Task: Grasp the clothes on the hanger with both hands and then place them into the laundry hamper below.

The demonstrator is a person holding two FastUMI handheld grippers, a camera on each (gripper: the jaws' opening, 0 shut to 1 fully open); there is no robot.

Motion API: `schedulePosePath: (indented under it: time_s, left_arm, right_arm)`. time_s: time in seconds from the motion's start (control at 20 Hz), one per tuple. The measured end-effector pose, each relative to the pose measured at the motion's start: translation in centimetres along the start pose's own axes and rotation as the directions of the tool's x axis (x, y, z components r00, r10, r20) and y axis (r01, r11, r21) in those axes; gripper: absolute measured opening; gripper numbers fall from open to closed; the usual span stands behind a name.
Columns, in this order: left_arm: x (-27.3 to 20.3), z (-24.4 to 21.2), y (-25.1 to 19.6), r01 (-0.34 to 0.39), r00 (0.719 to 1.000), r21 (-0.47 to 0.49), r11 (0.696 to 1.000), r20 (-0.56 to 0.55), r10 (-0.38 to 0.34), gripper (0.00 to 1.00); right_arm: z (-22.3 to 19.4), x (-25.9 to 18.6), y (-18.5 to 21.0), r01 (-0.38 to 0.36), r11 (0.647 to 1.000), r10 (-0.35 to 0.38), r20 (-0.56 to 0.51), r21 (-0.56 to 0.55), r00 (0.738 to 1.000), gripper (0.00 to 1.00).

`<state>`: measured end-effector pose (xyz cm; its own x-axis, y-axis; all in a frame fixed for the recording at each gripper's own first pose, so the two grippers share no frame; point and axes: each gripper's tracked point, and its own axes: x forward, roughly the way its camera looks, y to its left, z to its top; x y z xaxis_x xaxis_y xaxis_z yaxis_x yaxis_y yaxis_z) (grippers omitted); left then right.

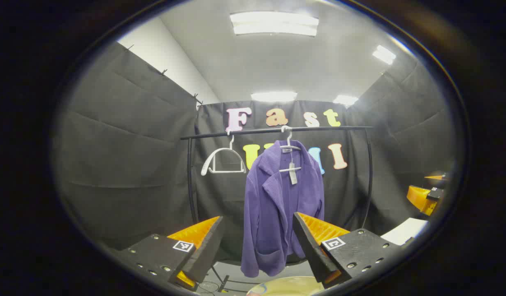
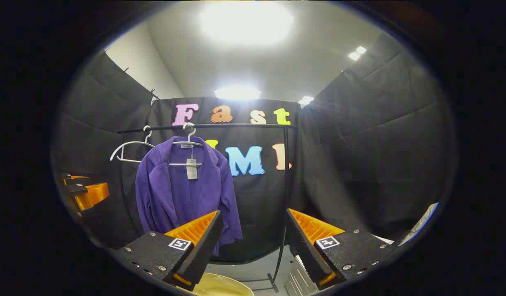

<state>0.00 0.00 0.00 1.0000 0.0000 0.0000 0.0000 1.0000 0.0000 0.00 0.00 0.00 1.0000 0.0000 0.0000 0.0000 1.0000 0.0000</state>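
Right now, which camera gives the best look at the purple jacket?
The left gripper view: the jacket hangs near the middle, seen from collar to hem between the open fingers. In the right gripper view the jacket sits off to the left, and a finger hides its lower edge.

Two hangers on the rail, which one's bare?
The left hanger, at the rail's end. The other hanger carries the purple jacket.

A: How does the left gripper (image 1: 259,246) stand?
B: Raised and level, fingers spread wide, gripping nothing.
A: And the right gripper (image 2: 253,246)?
B: The same, jaws apart and empty, beside the left one at like height
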Motion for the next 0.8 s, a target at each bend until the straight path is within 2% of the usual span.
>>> schedulePosePath:
  time_s: [0.6,0.75,0.8]
  left_arm:
    - [0.3,-0.2,1.1,0.008,1.000,-0.006,1.000,0.013,-0.008,0.96]
    - [0.6,0.0,1.8,0.010,1.000,-0.014,1.000,0.007,-0.009,1.00]
    - [0.6,0.3,1.7,0.011,1.000,-0.015,1.000,0.012,-0.011,0.96]
  right_arm:
    - [-0.1,0.4,2.1,-0.022,1.000,0.022,-0.004,-0.005,1.000,0.94]
    - [0.3,0.5,2.6,-0.018,1.000,0.018,-0.004,-0.002,1.000,0.94]
    - [0.7,0.6,2.6,-0.016,1.000,0.016,0.003,-0.002,1.000,0.94]
